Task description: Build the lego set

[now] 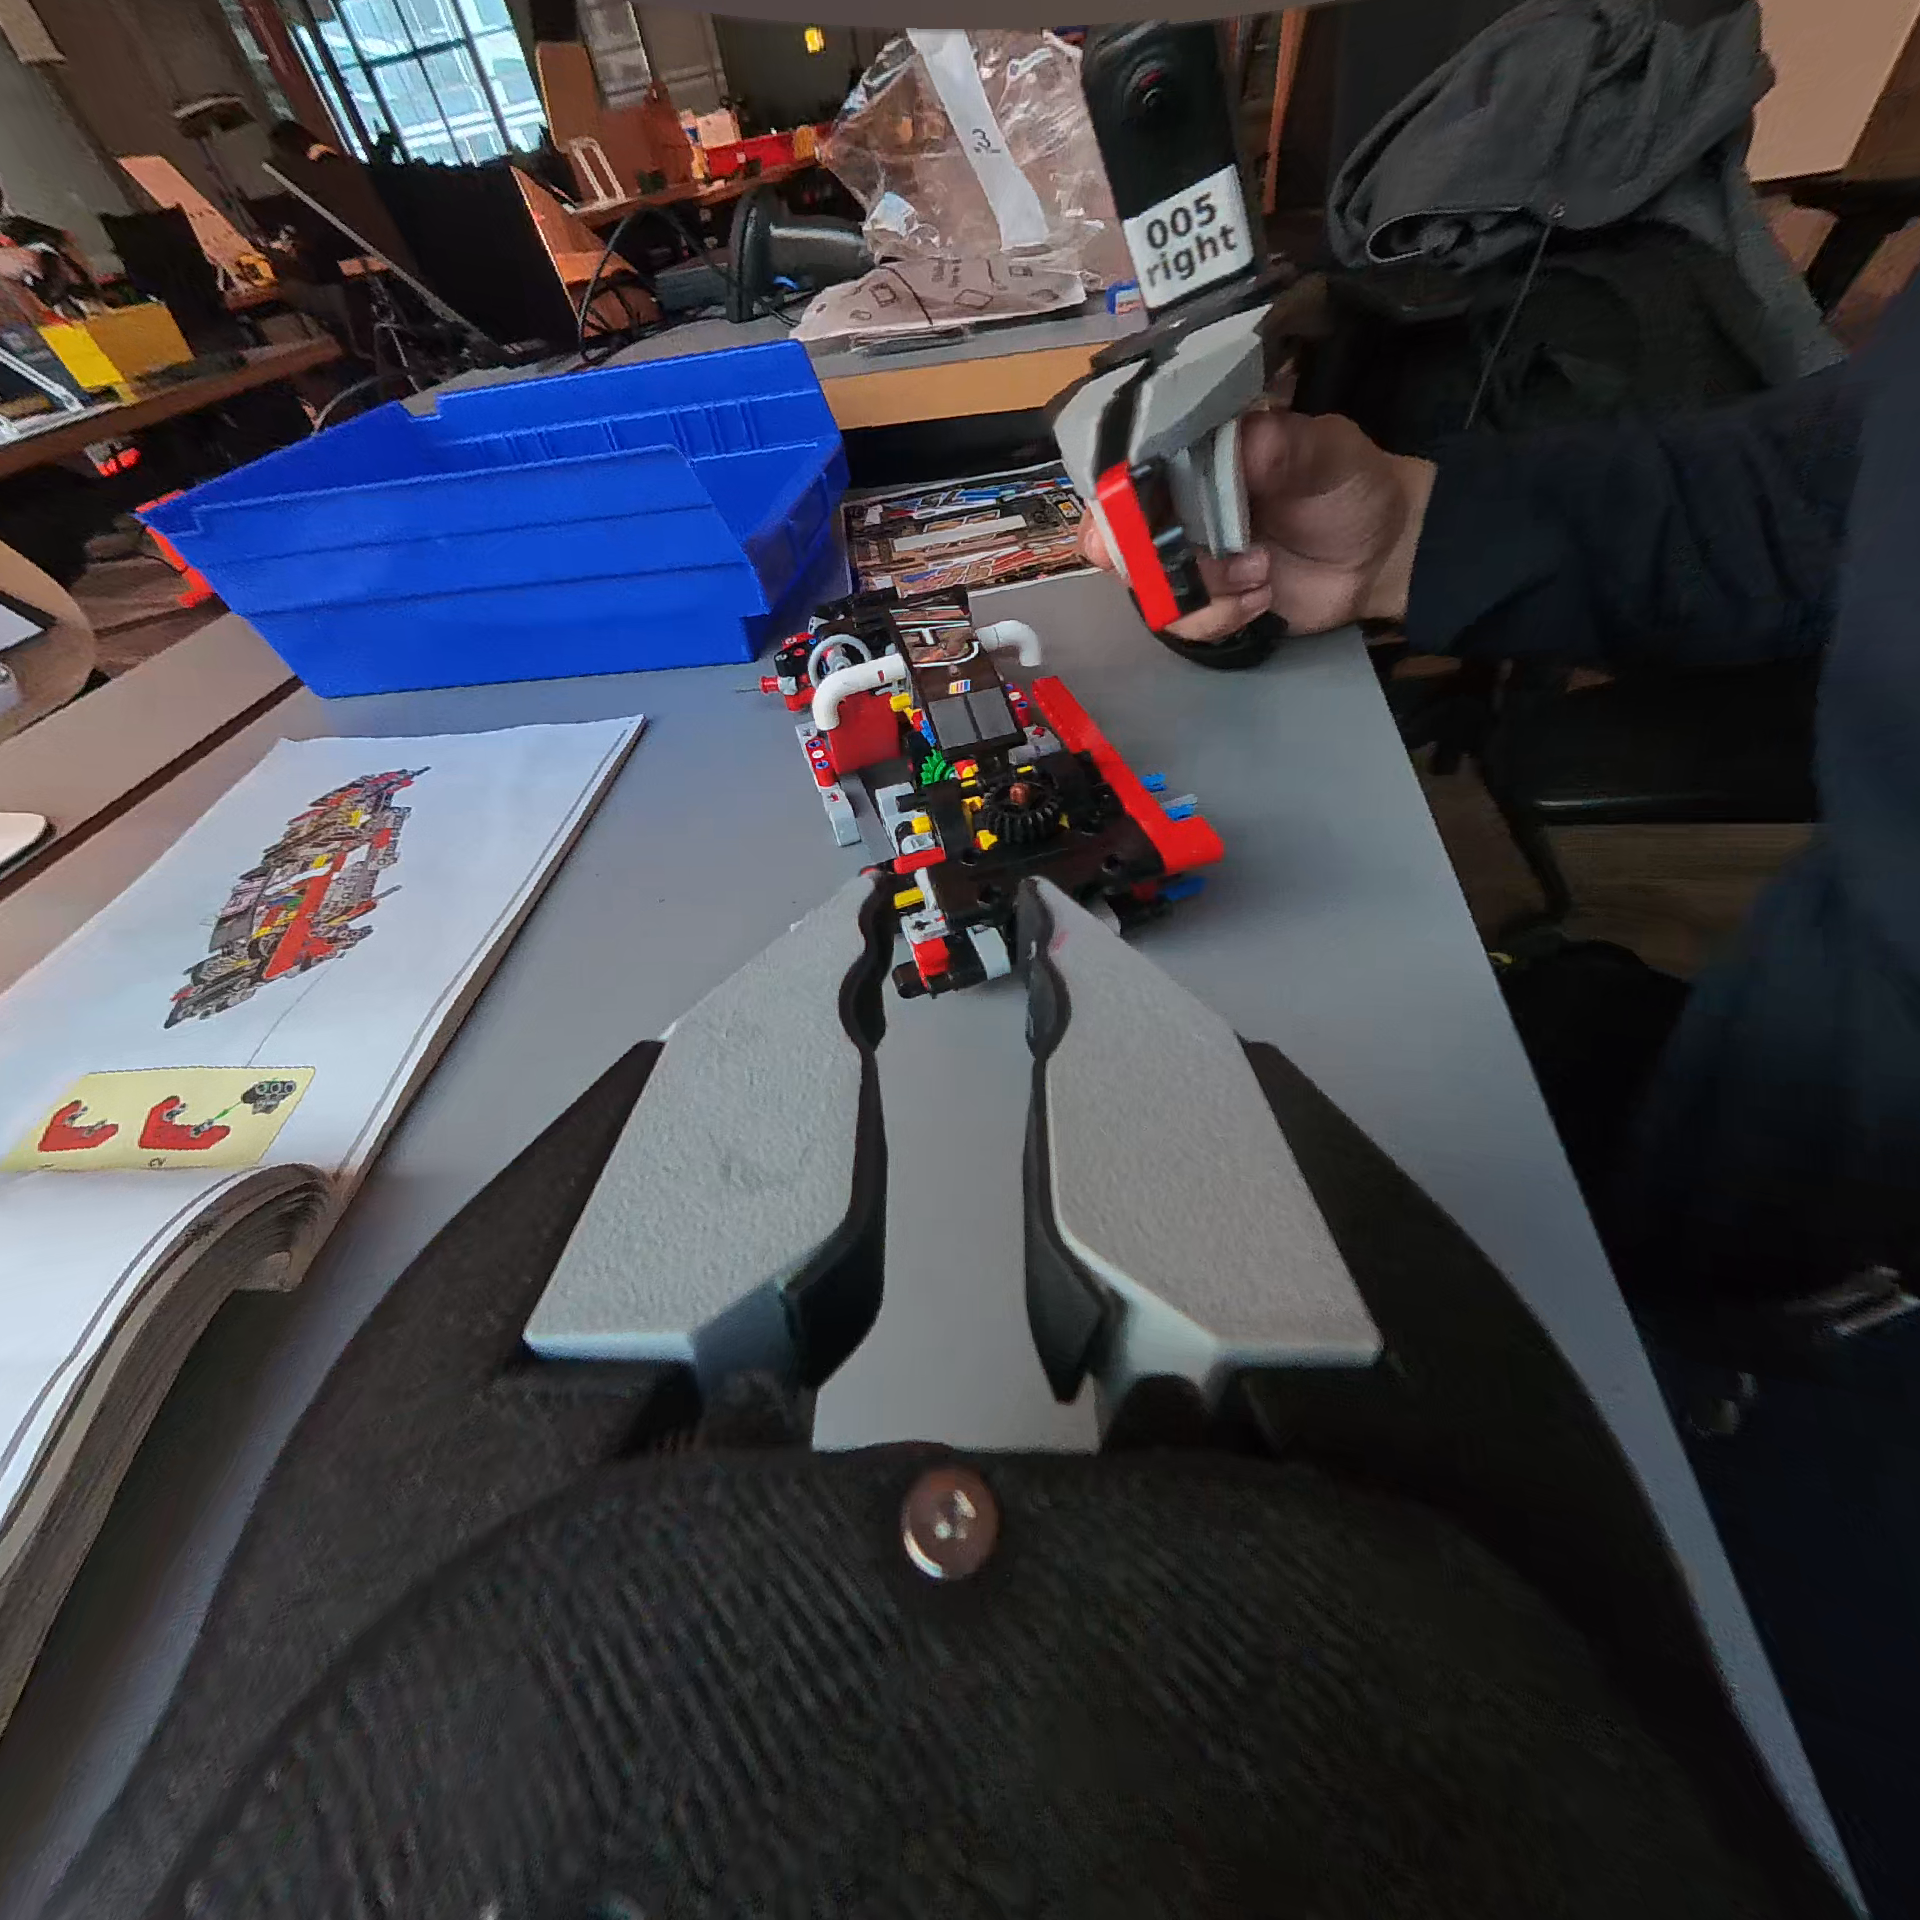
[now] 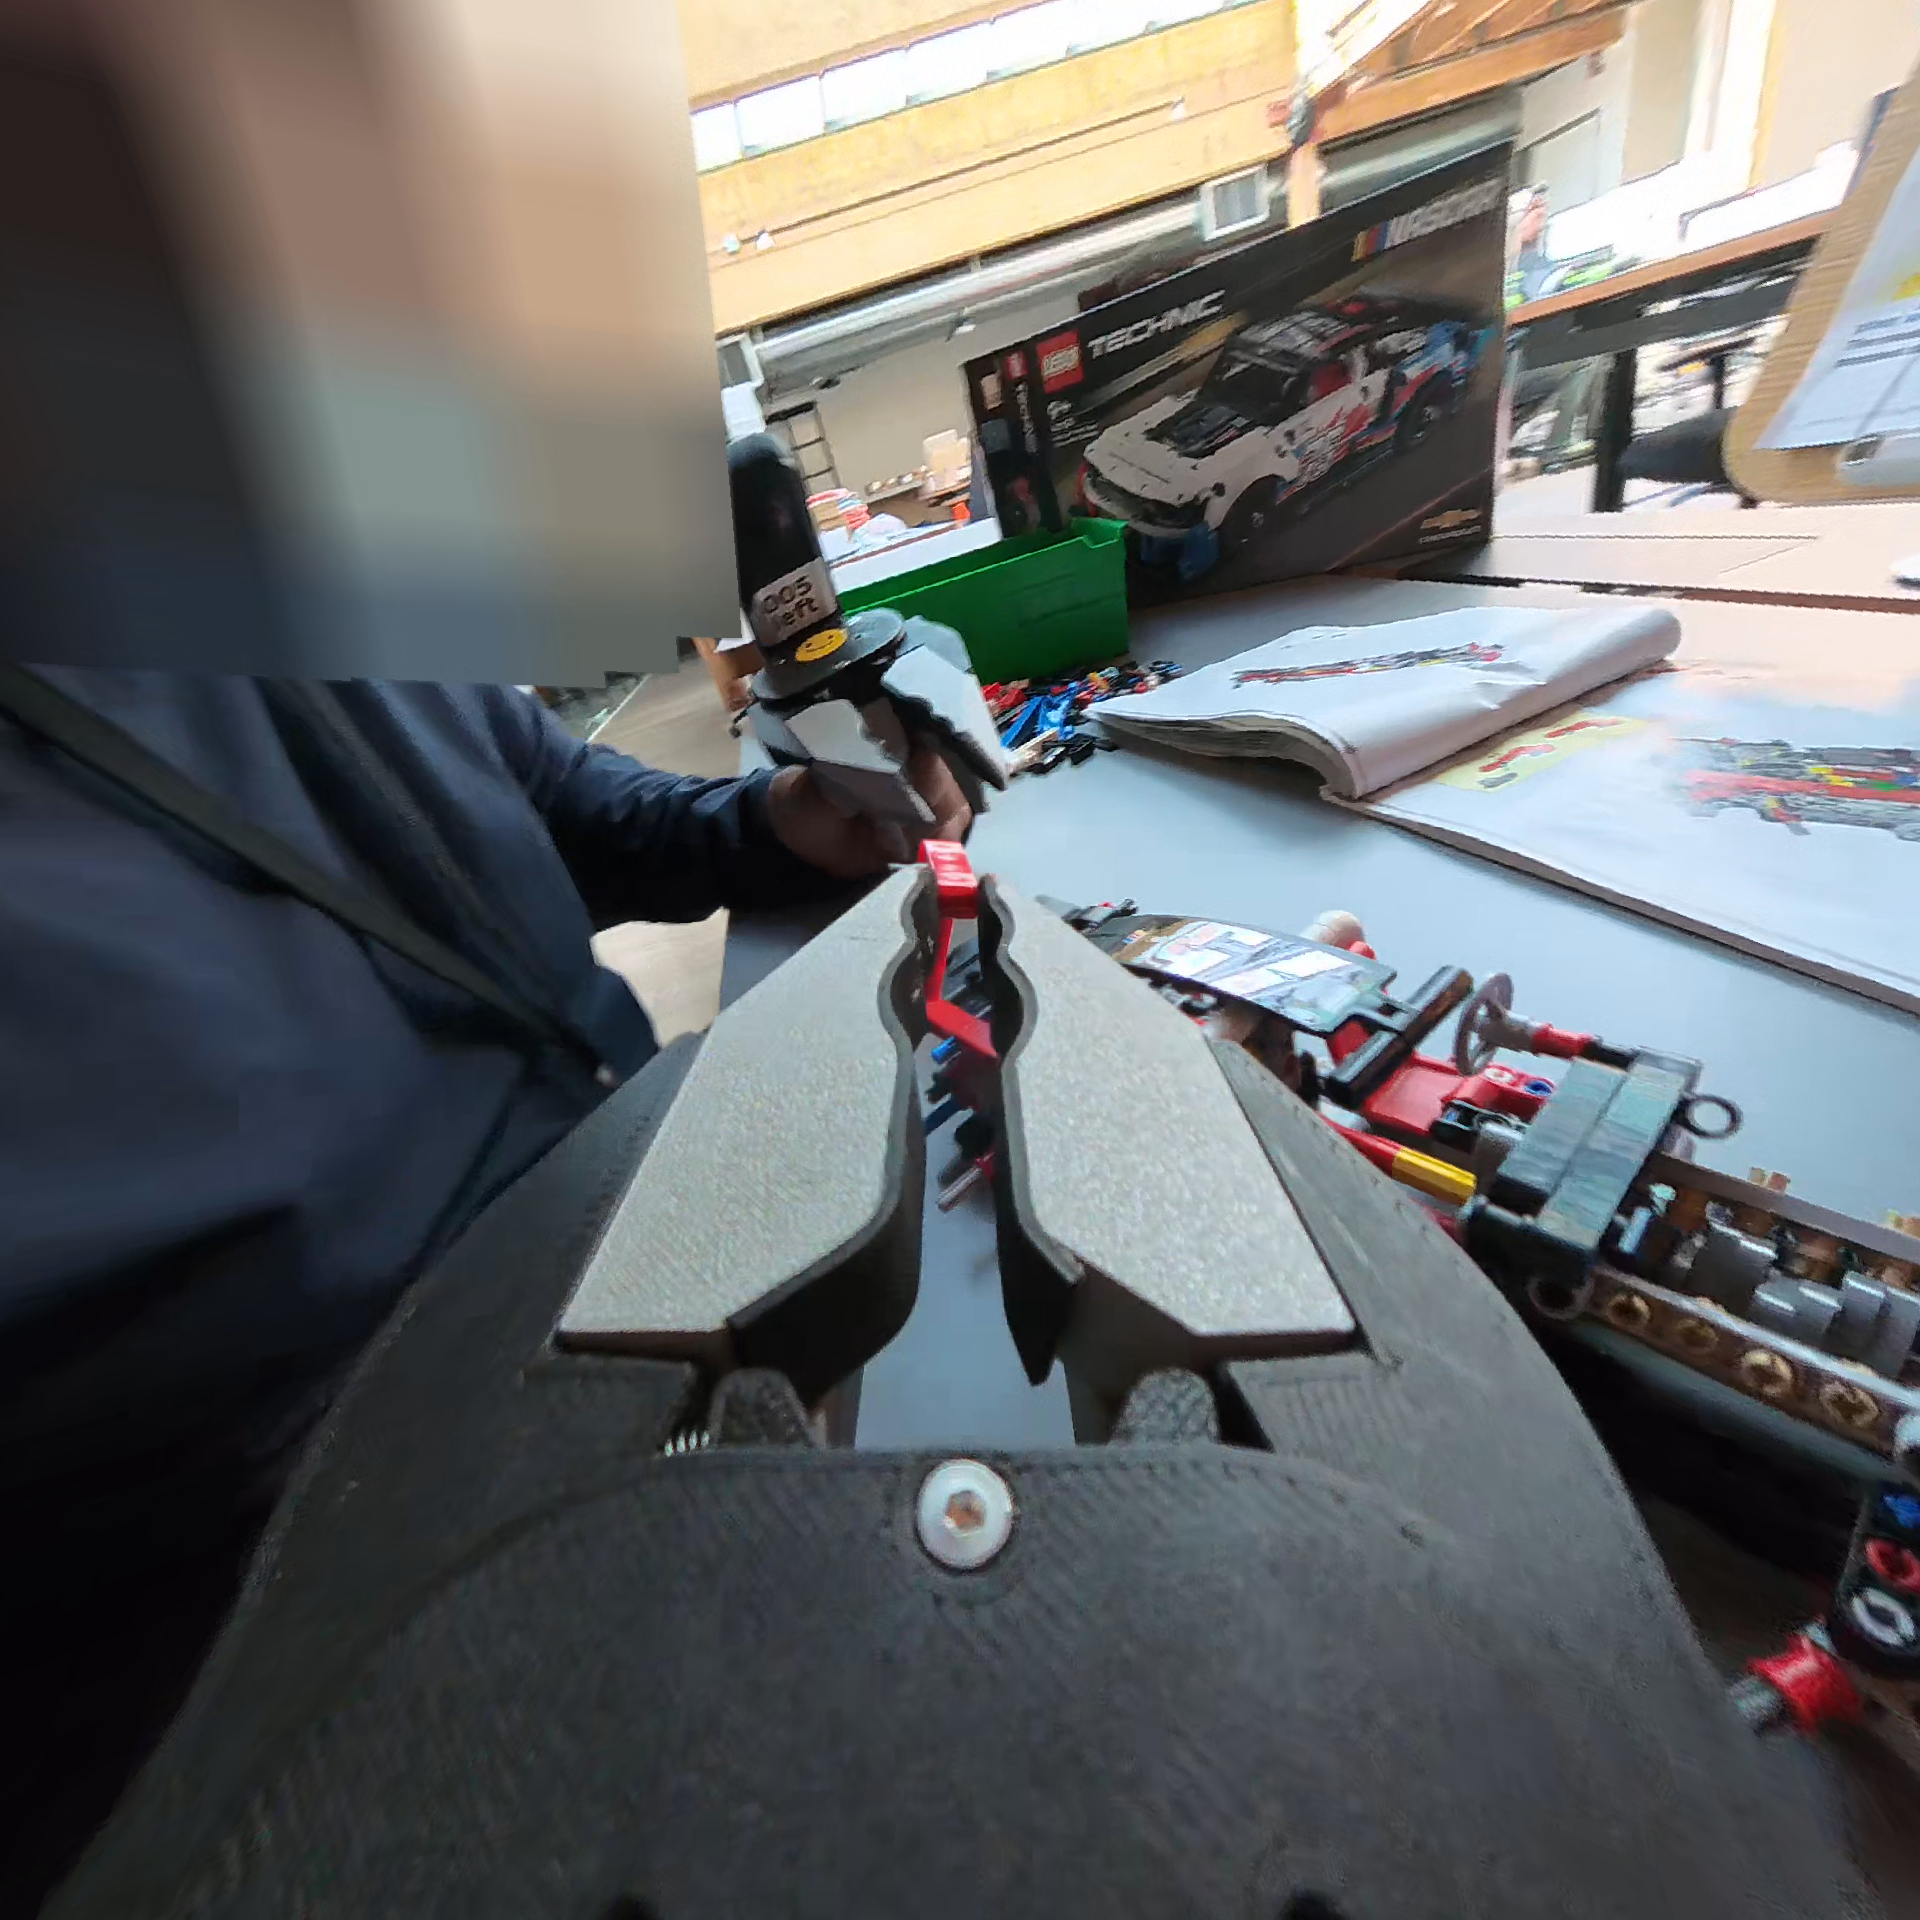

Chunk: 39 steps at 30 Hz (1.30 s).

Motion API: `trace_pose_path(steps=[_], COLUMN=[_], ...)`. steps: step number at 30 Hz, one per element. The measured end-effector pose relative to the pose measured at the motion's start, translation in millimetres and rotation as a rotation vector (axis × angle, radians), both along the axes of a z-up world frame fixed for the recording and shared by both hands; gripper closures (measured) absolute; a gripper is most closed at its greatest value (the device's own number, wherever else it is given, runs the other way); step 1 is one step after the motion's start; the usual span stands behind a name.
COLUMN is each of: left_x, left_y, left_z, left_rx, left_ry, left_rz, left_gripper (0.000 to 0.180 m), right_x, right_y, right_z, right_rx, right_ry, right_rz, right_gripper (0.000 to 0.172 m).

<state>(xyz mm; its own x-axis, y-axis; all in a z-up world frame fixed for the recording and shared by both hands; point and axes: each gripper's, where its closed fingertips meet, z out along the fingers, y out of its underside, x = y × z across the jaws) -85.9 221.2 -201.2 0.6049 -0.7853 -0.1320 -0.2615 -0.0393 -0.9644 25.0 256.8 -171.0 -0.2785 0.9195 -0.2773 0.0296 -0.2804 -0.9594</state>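
White printed label (image 1: 1190, 241) on black post (image 1: 1153, 104); another white label (image 2: 795, 603) and a yellow sticker (image 2: 819, 646) on second post (image 2: 769, 509). Brand lettering and logos on car box (image 2: 1299, 395). Small marks on paper strip (image 1: 982, 135) in bag (image 1: 914, 229), and on yellow inset (image 1: 156, 1117) of manual (image 1: 468, 831).

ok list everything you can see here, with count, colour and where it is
brick car chassis: one, black and red, mid table
red angled piece: one, clamped in right tongs
instruction book: one, white, open, left of chassis
storage bins: blue, stacked, behind book
green bin: one, far table edge
set box: one, black, behind green bin
loose bricks: pile, mixed, by green bin
sticker sheet: one, behind chassis
left tongs: astride chassis near end
right tongs: shut on piece
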Motion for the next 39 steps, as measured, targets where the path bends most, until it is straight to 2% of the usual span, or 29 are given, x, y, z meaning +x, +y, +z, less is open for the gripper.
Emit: trace_pose_path(steps=[3,6,13,39], left_x=[2.3,6.1,12.0,12.7], left_y=[-3.1,-6.3,-11.7,-14.4], left_z=[-3.0,-6.5,-10.9,-10.5], left_rx=[0.006,0.027,0.07,-0.002], left_ry=[0.032,0.076,0.143,0.085], left_rz=[0.009,0.007,0.005,-0.025], left_gripper=[0.159,0.159,0.162,0.162], right_x=[2.8,6.1,5.1,3.2], right_y=[6.3,2.4,-1.8,-12.6], right_z=[1.0,3.1,1.8,5.8], right_rx=[-0.059,-0.131,-0.129,-0.069], right_ry=[0.005,0.023,0.012,0.044], right_rz=[-0.071,-0.057,-0.052,-0.008], right_gripper=[0.168,0.168,0.168,0.168])
